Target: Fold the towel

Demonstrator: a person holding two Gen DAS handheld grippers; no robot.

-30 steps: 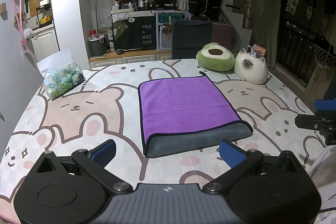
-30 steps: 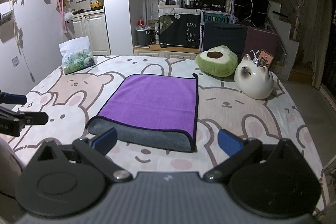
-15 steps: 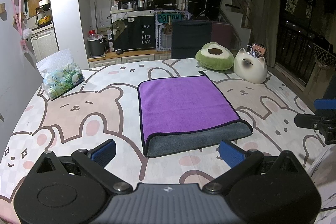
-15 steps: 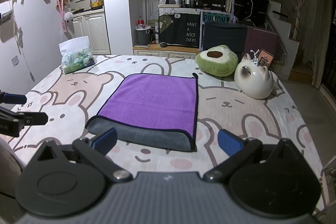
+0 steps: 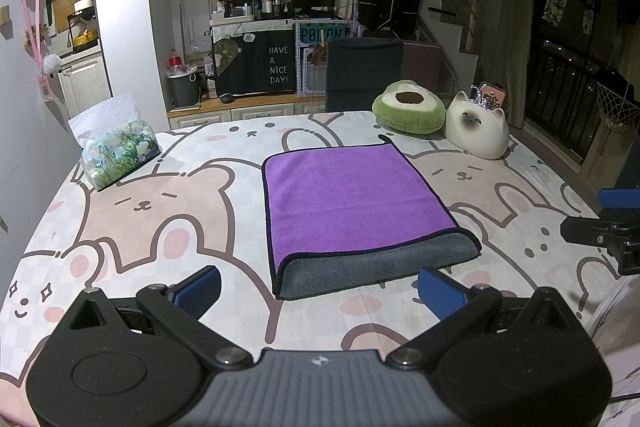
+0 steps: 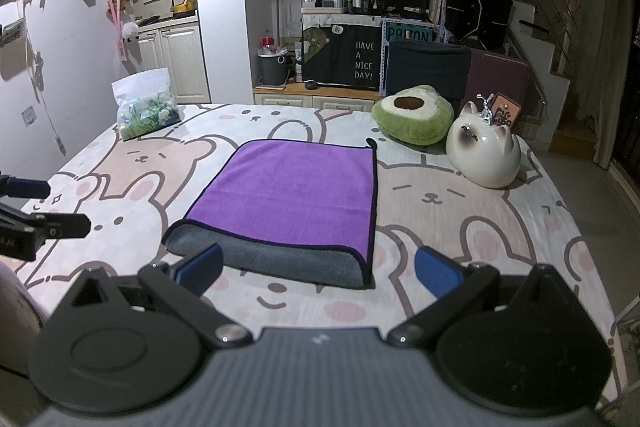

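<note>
Both grippers, left gripper [image 5: 318, 289] and right gripper [image 6: 318, 269], hang released, the towel [image 5: 356, 207] lying mid-frame just beyond, roughly equidistant.

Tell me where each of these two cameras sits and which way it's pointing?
Left wrist view: sits on the left gripper, looking forward between its open fingers at the towel; the right gripper shows at its right edge.
Right wrist view: sits on the right gripper, open too, facing the same towel from the other side; the left gripper shows at its left edge.
Both share the towel, avocado cushion, cat figure and tissue pack.
</note>
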